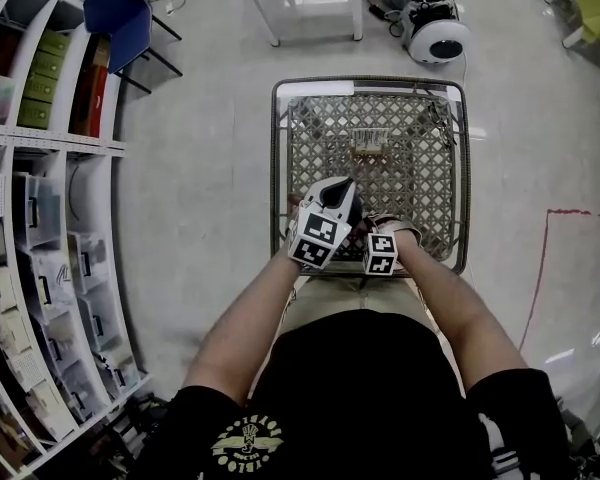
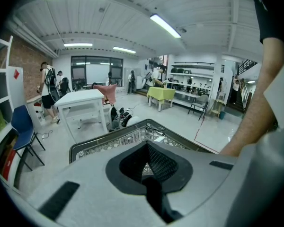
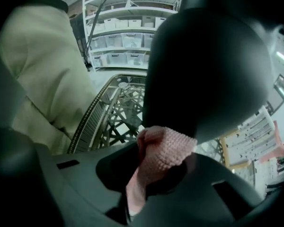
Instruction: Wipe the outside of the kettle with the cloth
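A lattice-topped table [image 1: 370, 81] with a dark rim stands on a pale glossy floor [image 1: 200, 168], and shelves [image 1: 55, 138] line the left side. Their white bins [image 3: 130, 41] sit in rows (contents too small to make out). The right gripper [image 3: 154, 176] pinches the pink cloth [image 3: 166, 148], which pokes up just below a dark rounded bulk [image 3: 208, 65] that I cannot identify. The left gripper [image 2: 149, 169] has its jaws together and empty, at the table's near edge.

Surface finishes: cloth, gripper shells, table, floor

The cloth [image 3: 166, 148] is pink knit, rough and nubbly. Shells of the left gripper [image 2: 149, 171] and right gripper [image 3: 149, 174] are smooth, matt grey plastic with black linings. The lattice table [image 1: 277, 168] looks dull grey; the floor [image 1: 210, 168] is glossy.
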